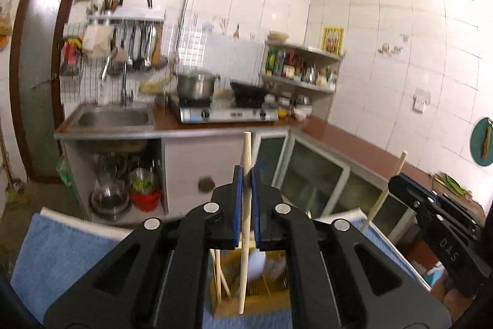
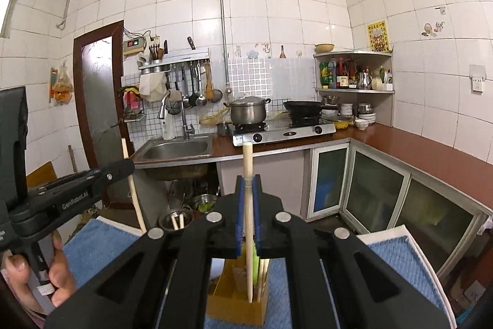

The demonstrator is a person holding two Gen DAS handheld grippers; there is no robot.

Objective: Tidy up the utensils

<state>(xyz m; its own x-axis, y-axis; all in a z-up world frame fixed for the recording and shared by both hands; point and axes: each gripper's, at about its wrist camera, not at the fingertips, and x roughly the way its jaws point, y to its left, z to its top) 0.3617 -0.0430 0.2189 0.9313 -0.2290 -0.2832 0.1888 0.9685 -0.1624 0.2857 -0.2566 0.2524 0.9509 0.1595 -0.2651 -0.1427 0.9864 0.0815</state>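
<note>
My left gripper (image 1: 246, 174) is shut on a pale wooden chopstick (image 1: 245, 236) that stands almost upright, its lower tip over a yellow wooden utensil box (image 1: 222, 301) holding more chopsticks and a white spoon (image 1: 256, 264). My right gripper (image 2: 249, 179) is shut on a second upright chopstick (image 2: 248, 267) above the same box (image 2: 237, 307), where a green utensil (image 2: 254, 261) shows. Each gripper also appears in the other's view: the right gripper (image 1: 397, 182) with its chopstick (image 1: 380, 202), and the left gripper (image 2: 128, 167) with its chopstick (image 2: 135, 196).
The box rests on a blue towel (image 1: 61, 248) over a white board. A metal cup (image 2: 175, 221) with chopsticks stands behind it. Farther off are a sink (image 2: 175, 150), a gas stove (image 2: 283, 134) with a pot and wok, a corner shelf of bottles and glass-door cabinets. A hand (image 2: 58, 270) grips the left handle.
</note>
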